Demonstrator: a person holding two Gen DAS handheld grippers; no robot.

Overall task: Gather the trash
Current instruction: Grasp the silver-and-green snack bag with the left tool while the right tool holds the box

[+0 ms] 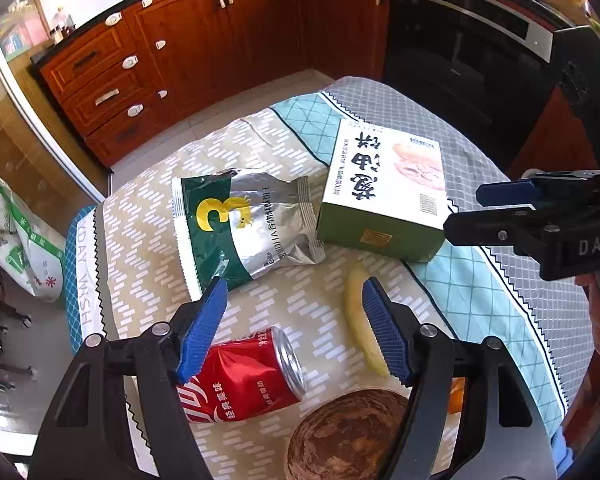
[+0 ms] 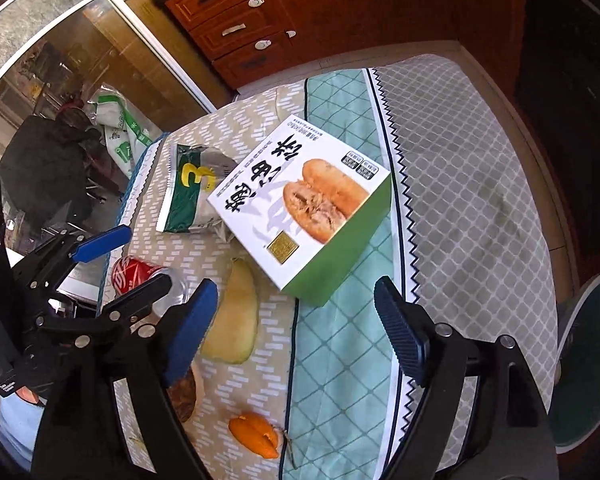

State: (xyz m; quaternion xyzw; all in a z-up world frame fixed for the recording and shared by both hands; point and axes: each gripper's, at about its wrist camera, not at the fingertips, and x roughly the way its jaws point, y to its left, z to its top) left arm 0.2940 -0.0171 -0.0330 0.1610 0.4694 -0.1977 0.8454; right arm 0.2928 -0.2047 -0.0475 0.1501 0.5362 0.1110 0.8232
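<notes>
- A crushed red soda can [image 1: 244, 376] lies on its side on the surface [image 1: 480, 152], which wears a patterned cloth, near the edge closest to the person.
- A silver-and-green foil snack bag [image 1: 244, 220] lies flat just beyond the can.
- A white-and-green food box [image 1: 384, 192] sits right of the bag, its near corner touching the bag's edge; in the right wrist view it rests partly over the bag.
- A pale melon rind [image 2: 232, 320] lies between the can and the box.
- An orange peel [image 2: 256, 438] lies close to the near edge, beside a round brown item [image 1: 348, 436] that I cannot identify.
- The left gripper [image 1: 296, 320] hangs above the can and rind, jaws apart, nothing between them.
- The right gripper [image 2: 296, 328] hovers just short of the box, jaws spread wide and empty.
- Wooden cabinets [image 1: 204, 40] and a black oven [image 1: 468, 52] stand behind.
</notes>
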